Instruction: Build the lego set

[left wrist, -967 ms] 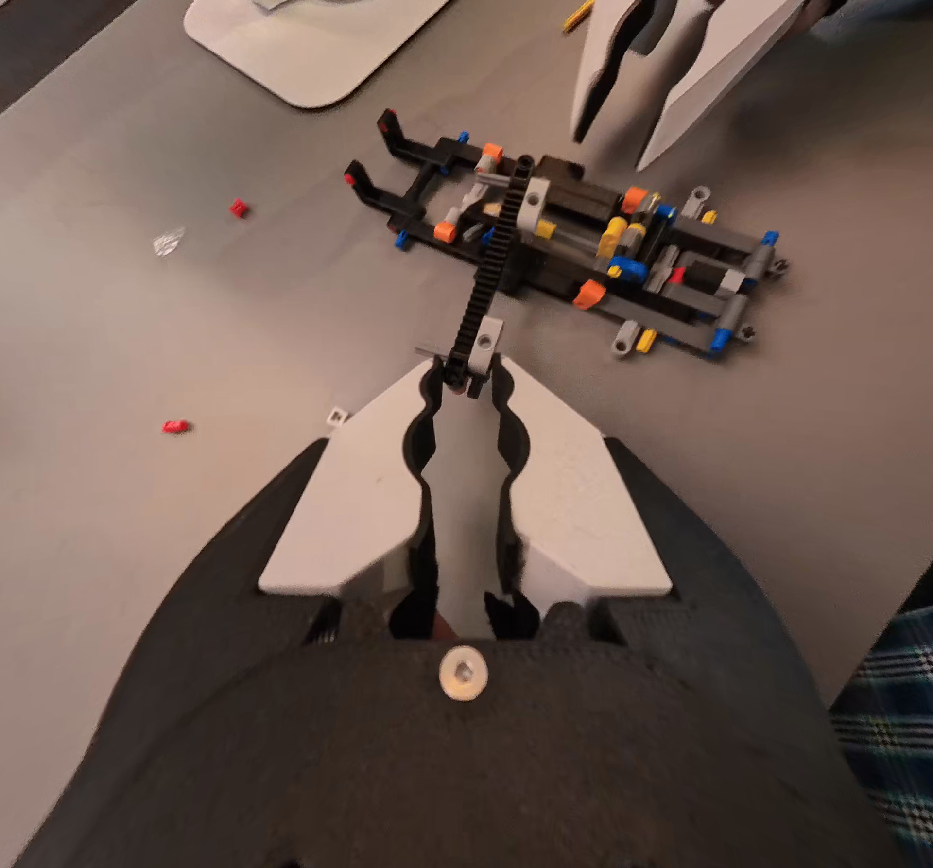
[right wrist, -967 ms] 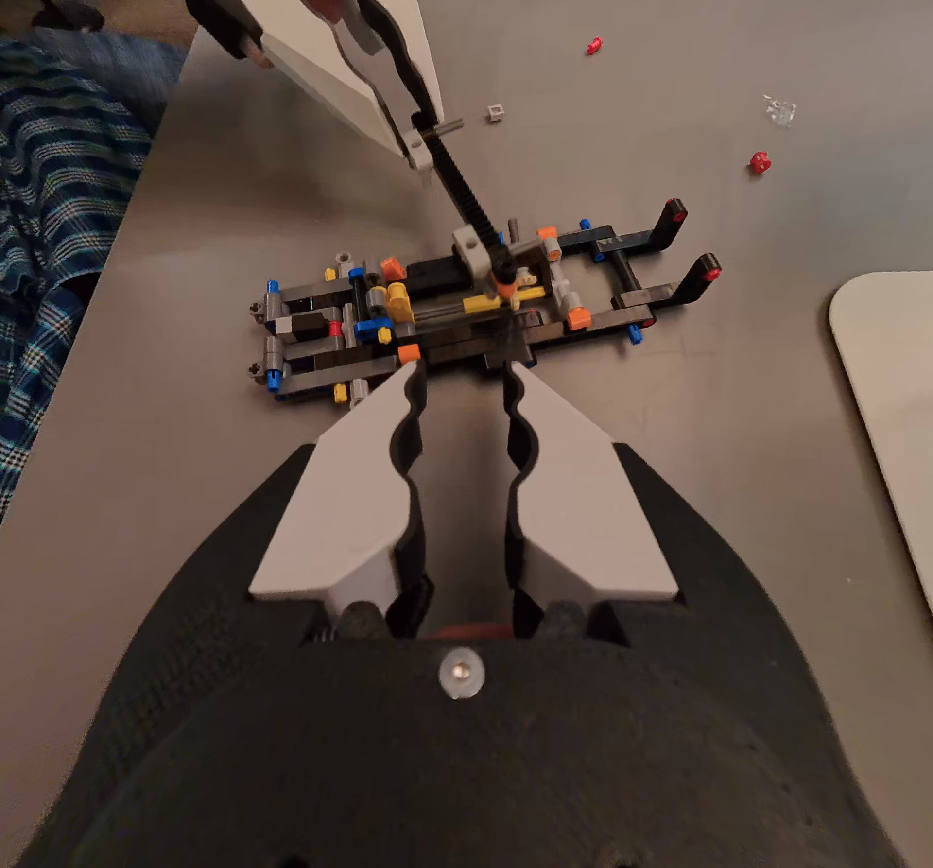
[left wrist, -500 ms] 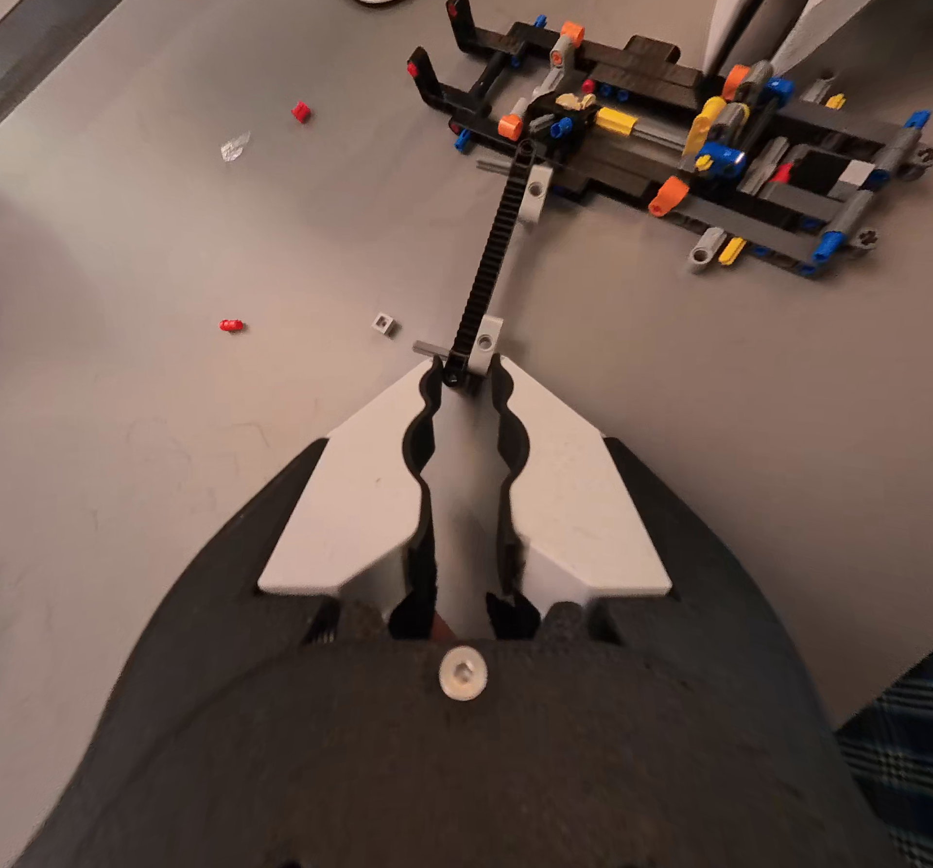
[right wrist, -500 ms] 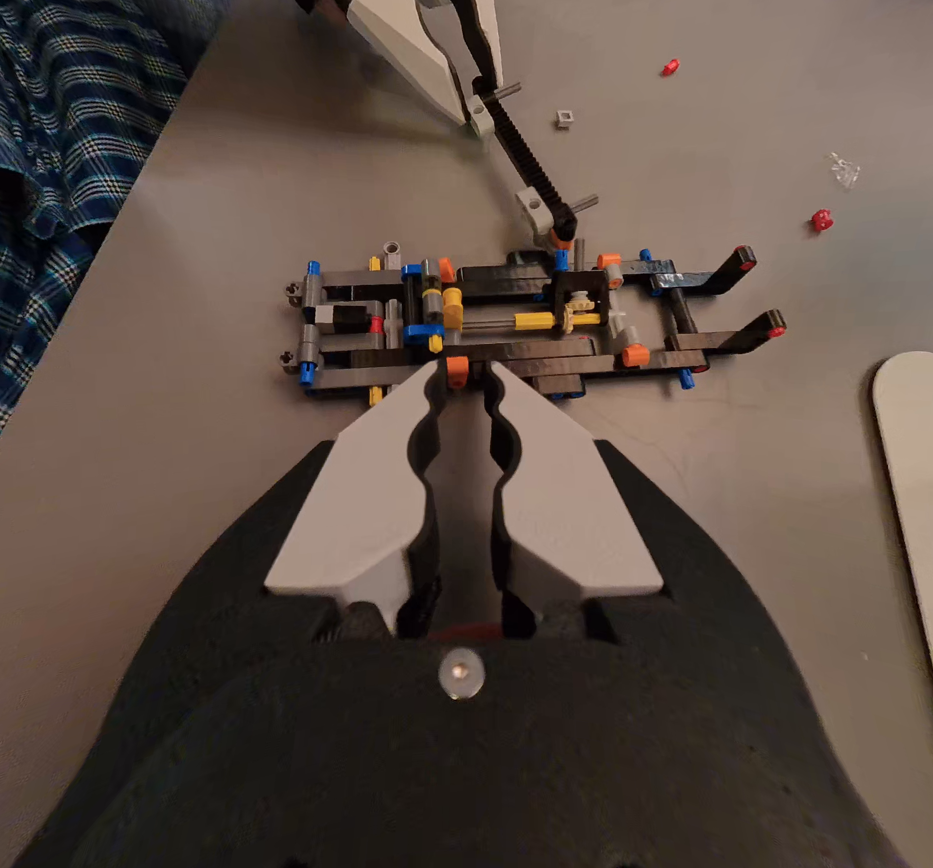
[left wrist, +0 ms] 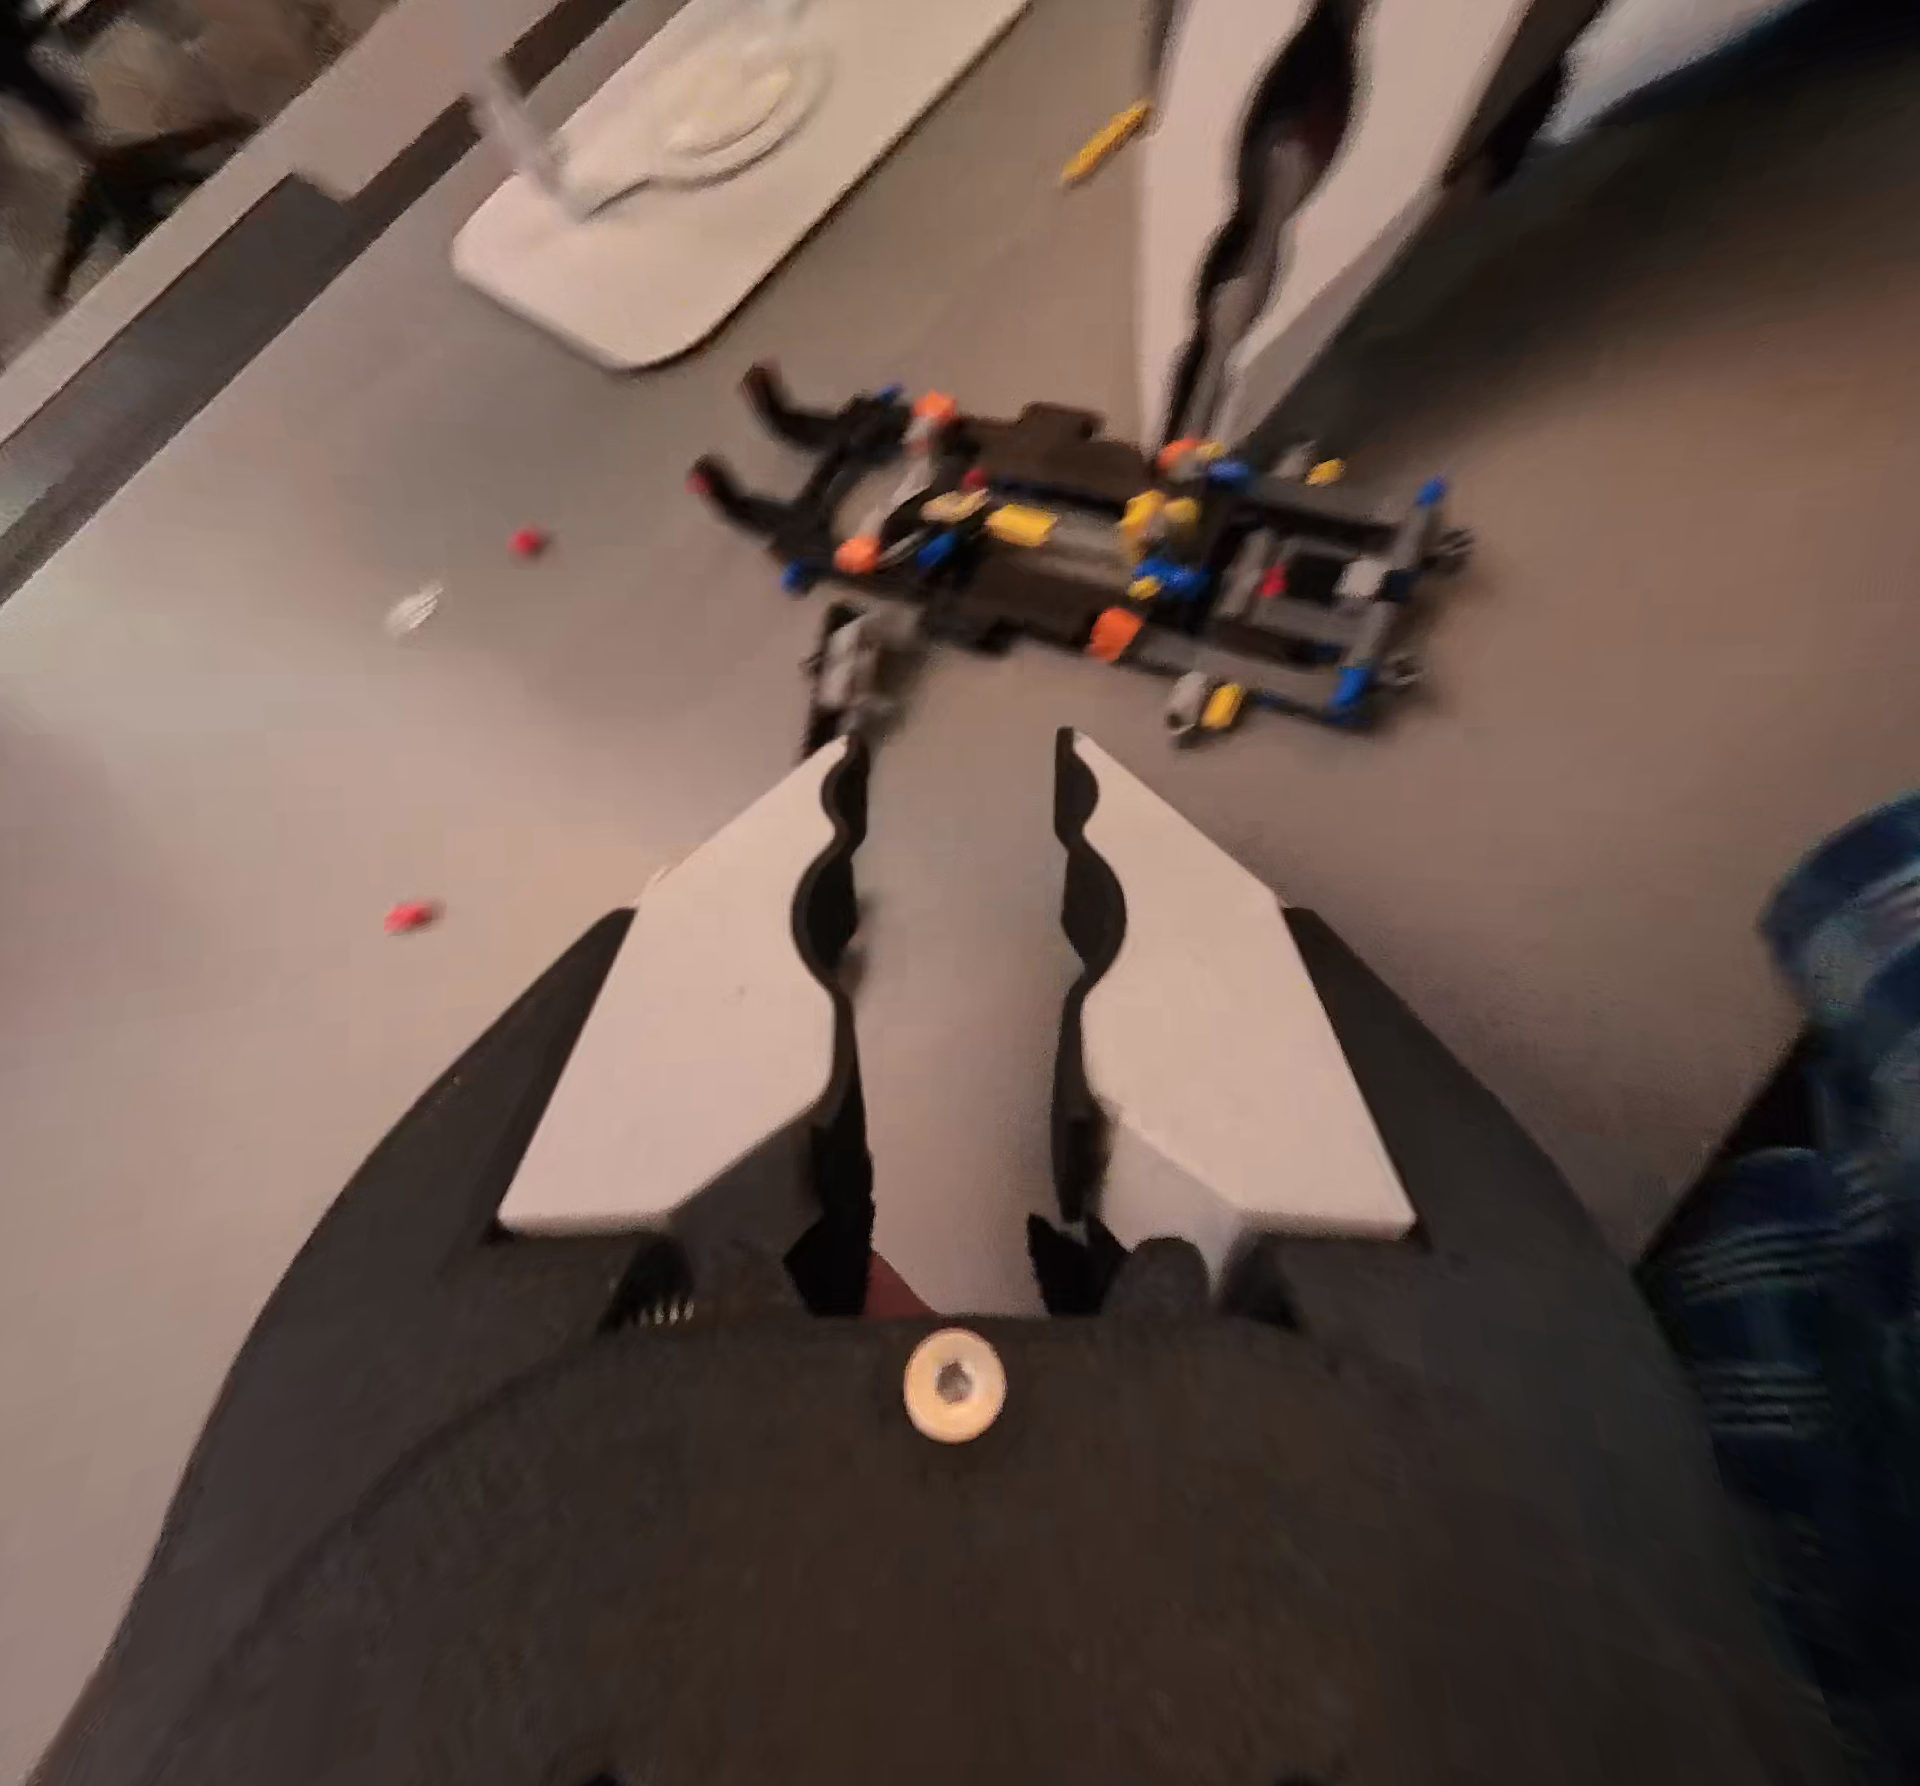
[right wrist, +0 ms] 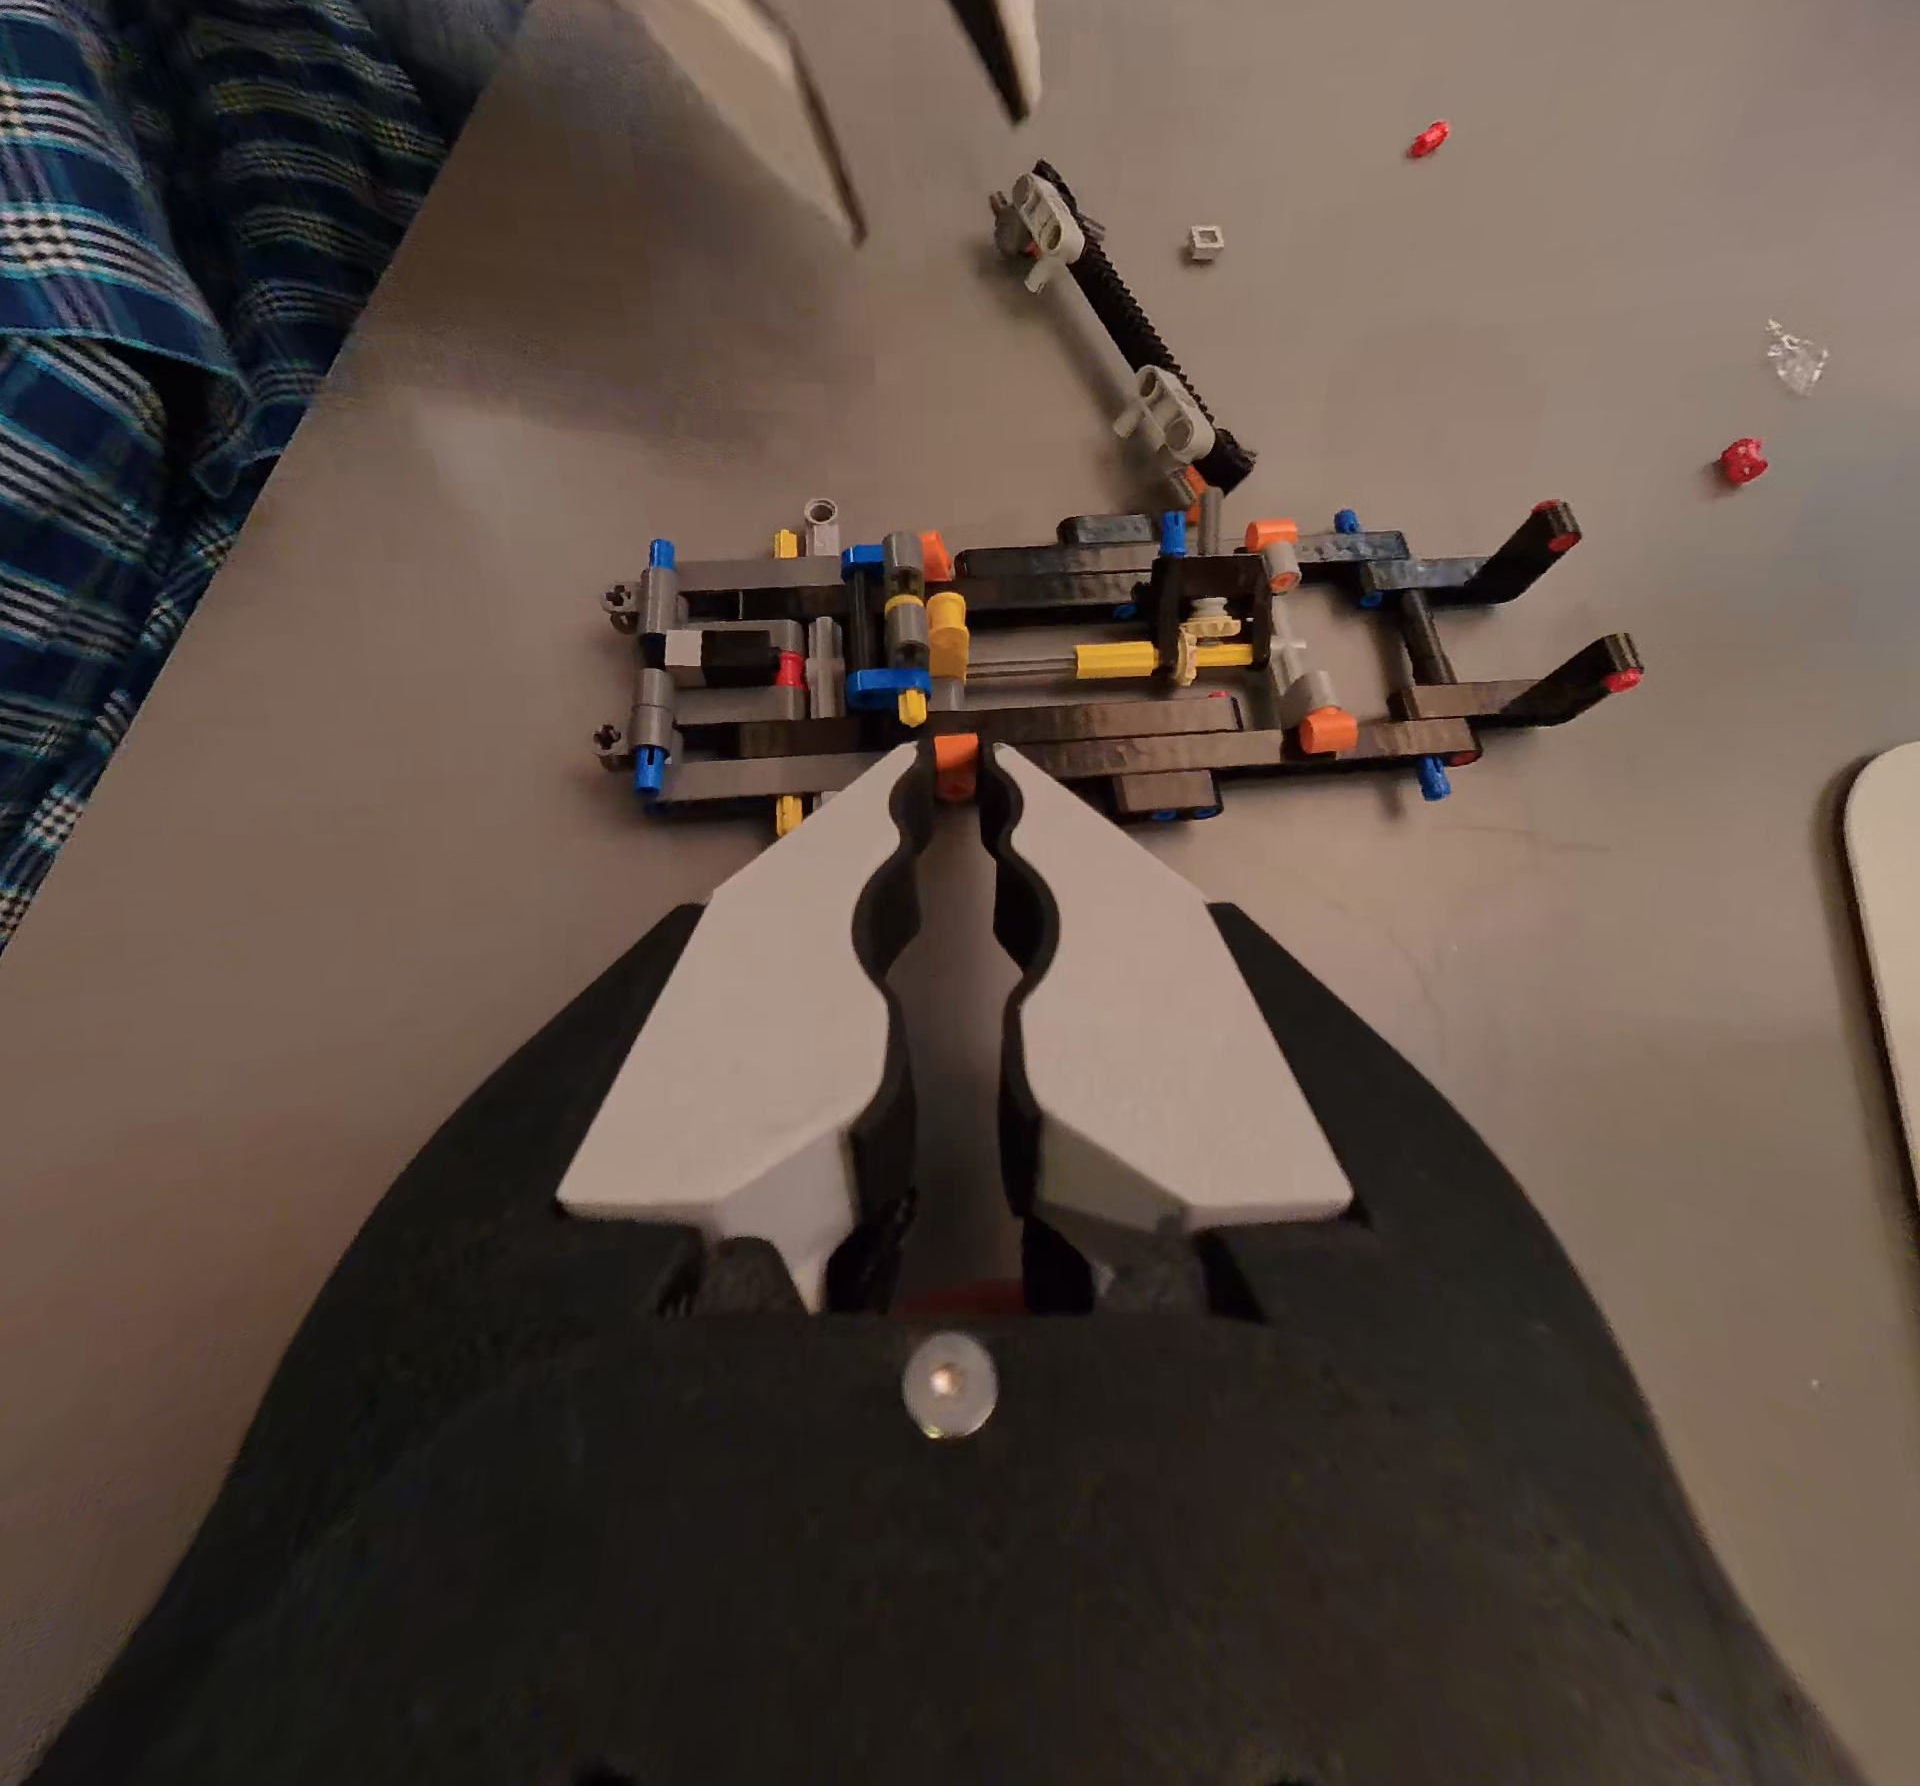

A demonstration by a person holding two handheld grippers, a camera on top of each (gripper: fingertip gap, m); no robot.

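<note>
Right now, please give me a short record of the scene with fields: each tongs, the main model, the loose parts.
left tongs: open, empty, above the table
right tongs: closed on an orange piece at the chassis near edge
rack assembly: lying on the table, one end at the chassis
loose parts: red bits, small grey piece

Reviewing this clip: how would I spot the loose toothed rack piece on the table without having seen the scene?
Start at the long black lego chassis lying on the grey table. Beyond its far edge, a slim black toothed rack lies diagonally, apart from the open left gripper. Two pale grey connectors on a grey axle alongside it set it apart from the scattered red bits.
</note>
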